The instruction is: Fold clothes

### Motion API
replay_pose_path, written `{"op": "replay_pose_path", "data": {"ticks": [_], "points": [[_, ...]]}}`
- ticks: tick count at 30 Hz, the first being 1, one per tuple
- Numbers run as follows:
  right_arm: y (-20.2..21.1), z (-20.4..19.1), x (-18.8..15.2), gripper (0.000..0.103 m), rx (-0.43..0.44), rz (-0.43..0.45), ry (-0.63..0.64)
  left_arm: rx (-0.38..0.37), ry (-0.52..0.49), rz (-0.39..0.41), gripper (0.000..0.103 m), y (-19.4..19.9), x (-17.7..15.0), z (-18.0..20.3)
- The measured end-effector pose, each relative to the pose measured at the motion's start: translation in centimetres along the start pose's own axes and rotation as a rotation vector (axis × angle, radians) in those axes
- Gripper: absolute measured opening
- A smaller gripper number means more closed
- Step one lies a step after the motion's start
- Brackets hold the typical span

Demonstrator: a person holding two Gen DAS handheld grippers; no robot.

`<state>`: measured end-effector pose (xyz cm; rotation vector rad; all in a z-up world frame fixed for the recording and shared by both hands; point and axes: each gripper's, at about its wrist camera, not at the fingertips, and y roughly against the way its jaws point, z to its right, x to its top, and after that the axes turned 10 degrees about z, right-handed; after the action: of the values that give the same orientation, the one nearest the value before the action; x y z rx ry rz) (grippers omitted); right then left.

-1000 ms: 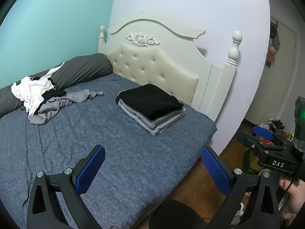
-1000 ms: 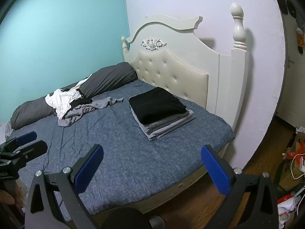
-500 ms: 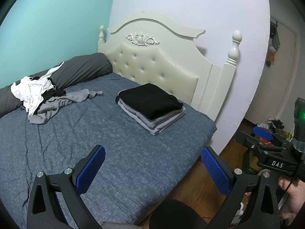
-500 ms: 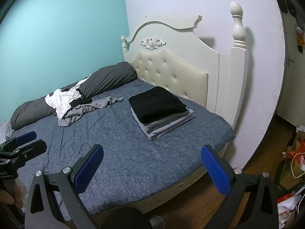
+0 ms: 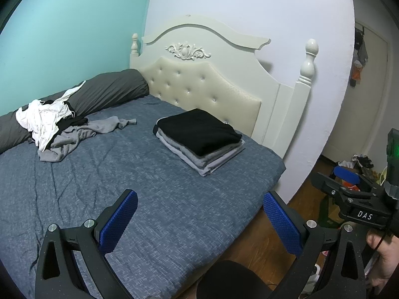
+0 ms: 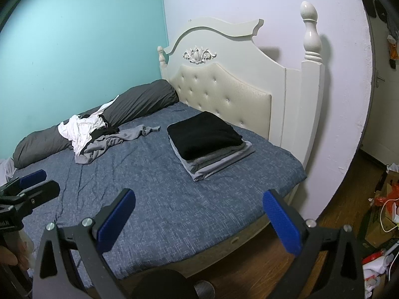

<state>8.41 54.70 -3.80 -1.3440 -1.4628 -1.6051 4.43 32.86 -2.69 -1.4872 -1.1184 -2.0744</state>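
both claws hover over the near edge of the bed (image 5: 154, 199), each spread wide and gripping nothing: the left claw (image 5: 199, 220) and the right claw (image 6: 198, 218) show bare blue pads (image 5: 119, 221) with open air between them. a hand (image 5: 382, 256) holds the right claw's handle at the edge of the left view.

the unfolded clothes sit in a heap (image 5: 57, 127) at the far side of the bed, against the grey bolster (image 5: 109, 89): a white garment (image 6: 79, 129) on top, something black under it, and a grey garment (image 5: 82, 134) trailing toward the middle. a folded stack (image 5: 199, 139) with a black piece on top lies near the headboard (image 5: 207, 79), well apart from the heap.

the step in hand looks like reaching for the next piece. the grey garment seems the easiest pick, since its loose end lies free on the blanket. it would be wise to pinch a single layer at an edge or shoulder with one claw, lift it clear of the white one, then take a second corner with the other claw and spread it flat on the bare middle of the bed before folding.

how many garments the heap holds is hard to tell, and the black one is mostly buried. collars, sleeves and hems cannot be made out at this range. the claws' handles are cut off below.
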Motion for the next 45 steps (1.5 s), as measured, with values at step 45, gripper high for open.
{"op": "replay_pose_path", "data": {"ticks": [45], "points": [[-0.12, 0.1, -0.02, 0.103, -0.004, -0.007, 0.002, -0.006, 0.016, -0.004, 0.103, -0.02, 0.09, -0.04]]}}
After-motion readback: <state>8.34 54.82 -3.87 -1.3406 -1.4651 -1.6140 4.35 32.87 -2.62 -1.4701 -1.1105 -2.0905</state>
